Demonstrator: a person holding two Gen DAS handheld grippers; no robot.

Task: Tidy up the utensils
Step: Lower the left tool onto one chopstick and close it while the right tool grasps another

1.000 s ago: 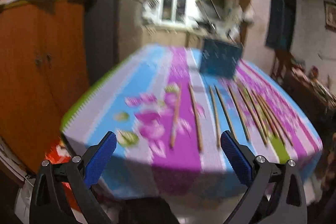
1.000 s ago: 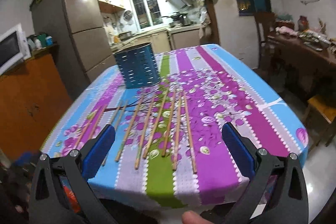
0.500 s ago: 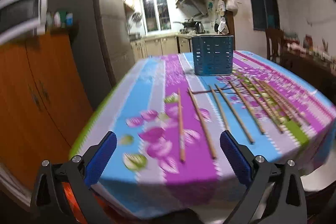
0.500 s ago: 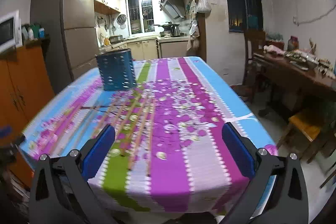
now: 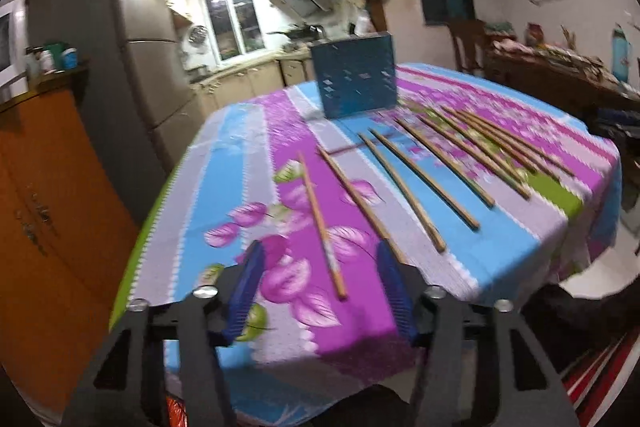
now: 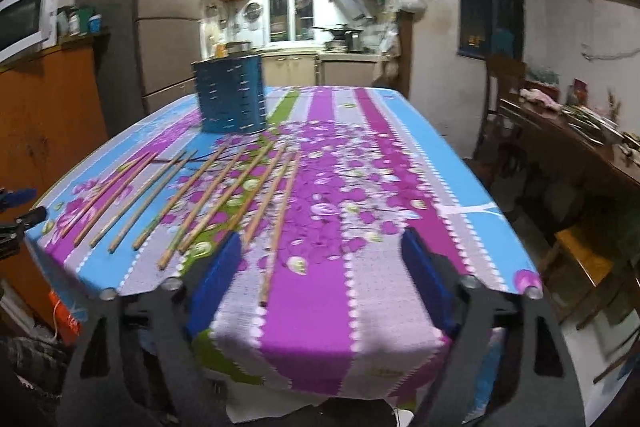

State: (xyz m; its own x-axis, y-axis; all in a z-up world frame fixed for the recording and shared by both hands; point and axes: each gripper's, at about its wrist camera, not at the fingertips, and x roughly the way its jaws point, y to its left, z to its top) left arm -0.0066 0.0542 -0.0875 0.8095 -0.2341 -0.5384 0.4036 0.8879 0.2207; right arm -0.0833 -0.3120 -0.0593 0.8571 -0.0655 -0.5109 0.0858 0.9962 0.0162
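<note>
- Your left gripper [image 5: 320, 291] sits at the near edge of the table, its blue pads apart with nothing clamped; the jaws are closing, and the near end of the leftmost chopstick [image 5: 320, 219] lies in the gap between them.
- Your right gripper [image 6: 320, 279] hangs over the same near edge further right, pads apart and closing too. The rightmost chopstick [image 6: 278, 227] runs up to the gap near its left pad, and nothing is gripped yet.
- The chopsticks are spread in a fan on the floral tablecloth [image 6: 400, 187], tips pointing toward the far side. I count about 9 or 10 in the right wrist view, but blur makes the exact number uncertain.
- The blue perforated utensil holder [image 6: 230, 95] stands upright at the far end of the fan, well apart from both grippers. Whether anything is already inside it cannot be told.
- The step in hand looks like the first pick: each gripper lining up on an outer chopstick, with sorting not yet begun.
- Next, you will likely need to lower each gripper until its pads straddle 1 stick near its end, then clamp.
- The sticks are thin and lie flat on soft cloth, so aim low; a shallow bite may pinch fabric or let the stick roll out.
</note>
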